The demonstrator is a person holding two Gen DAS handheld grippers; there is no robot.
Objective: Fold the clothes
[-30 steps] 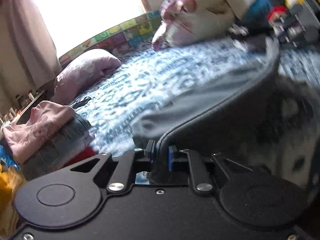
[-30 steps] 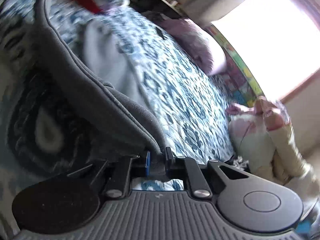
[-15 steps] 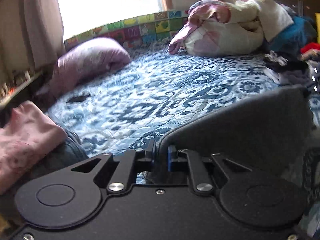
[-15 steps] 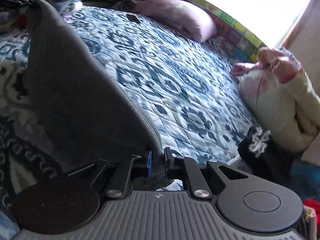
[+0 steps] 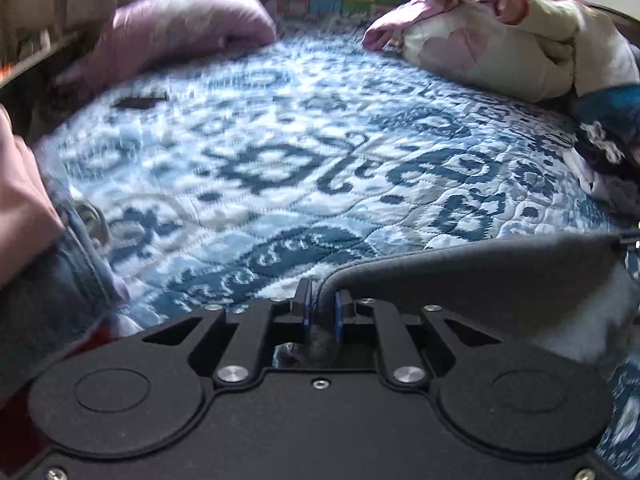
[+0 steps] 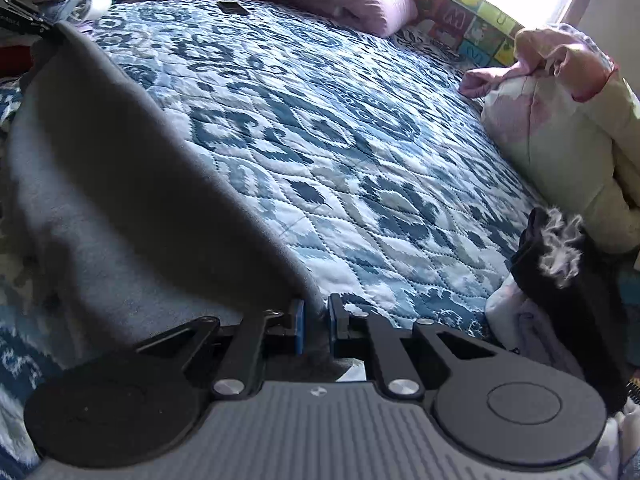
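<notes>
The left gripper [image 5: 321, 309] and right gripper [image 6: 315, 325] each had jaws pinching one end of the grey garment's [image 6: 132, 184] edge, holding it taut between them, apparently to lay it flat on the blue quilted bed [image 6: 340, 152]; a folded pile [image 5: 36, 240] waited at nine o'clock.
</notes>
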